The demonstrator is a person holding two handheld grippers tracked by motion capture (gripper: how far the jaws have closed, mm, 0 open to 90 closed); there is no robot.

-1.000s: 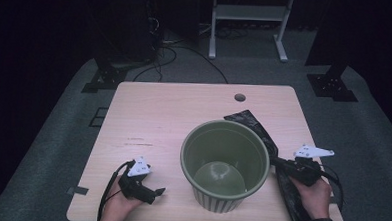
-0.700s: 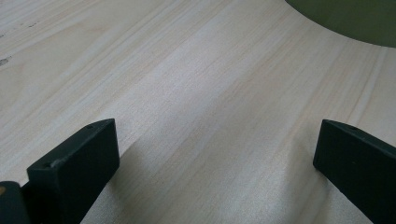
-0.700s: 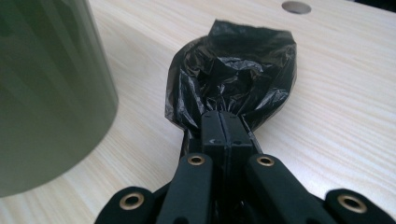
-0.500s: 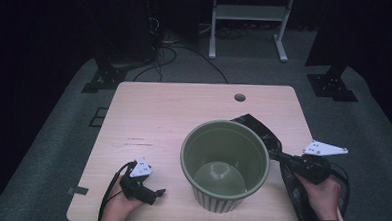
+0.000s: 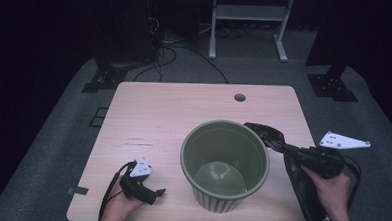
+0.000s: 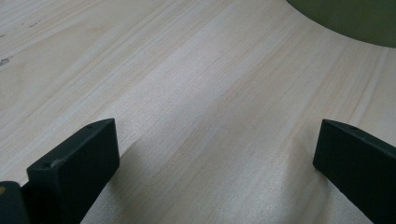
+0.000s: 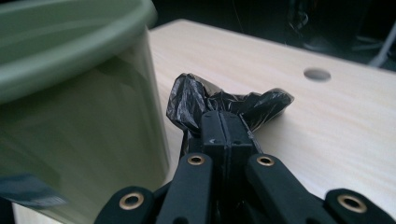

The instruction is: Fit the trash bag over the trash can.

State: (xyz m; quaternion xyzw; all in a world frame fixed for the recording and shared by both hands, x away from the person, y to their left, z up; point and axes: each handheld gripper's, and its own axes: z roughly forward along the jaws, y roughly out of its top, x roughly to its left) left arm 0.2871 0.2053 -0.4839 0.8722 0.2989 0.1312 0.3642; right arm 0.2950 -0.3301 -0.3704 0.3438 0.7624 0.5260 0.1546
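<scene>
A green ribbed bin (image 5: 225,162) stands upright on the wooden table (image 5: 174,114), empty inside. My right gripper (image 5: 277,144) is shut on a black plastic bag (image 5: 301,182), lifted just right of the bin's rim, with the rest of the bag hanging down past the hand. In the right gripper view the jaws pinch the crumpled bag (image 7: 219,100) beside the bin's wall (image 7: 84,107). My left gripper (image 5: 158,193) rests near the table's front left, open, with bare wood between its fingers (image 6: 74,158). The bin's base (image 6: 345,18) shows at the top right of that view.
A round cable hole (image 5: 240,98) sits near the table's far edge. Dark floor, cables and a white stand's legs (image 5: 247,27) lie beyond the table. Bare wood spreads left of the bin.
My right gripper has risen with the black bag, lifting its end off the table to about rim height beside the bin. The left hand has stayed put.
</scene>
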